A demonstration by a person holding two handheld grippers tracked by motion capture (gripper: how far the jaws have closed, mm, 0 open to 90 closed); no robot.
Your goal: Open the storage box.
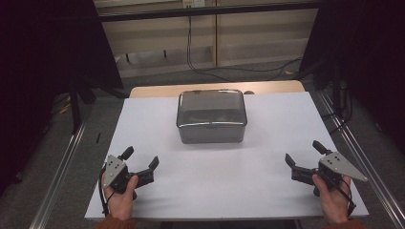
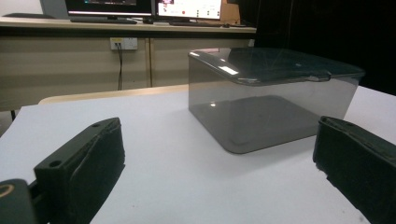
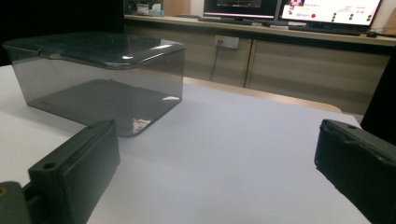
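A smoky translucent plastic box (image 1: pixel 211 116) with its lid on stands in the middle of the white table top (image 1: pixel 200 171), toward the far side. It looks empty through its walls in the left gripper view (image 2: pixel 273 100) and the right gripper view (image 3: pixel 100 79). My left gripper (image 1: pixel 141 159) rests low at the near left, held by a hand, jaws wide apart with nothing between them (image 2: pixel 215 168). My right gripper (image 1: pixel 303 152) sits at the near right, also held by a hand, jaws spread and empty (image 3: pixel 215 172). Both point toward the box from well short of it.
The white sheet covers a wooden table whose far edge (image 1: pixel 215 88) shows behind the box. Metal rails (image 1: pixel 62 167) run along both sides. A bench with monitors (image 3: pixel 289 9) and a wall socket (image 2: pixel 123 43) stands beyond. Cables (image 1: pixel 229 67) lie on the floor.
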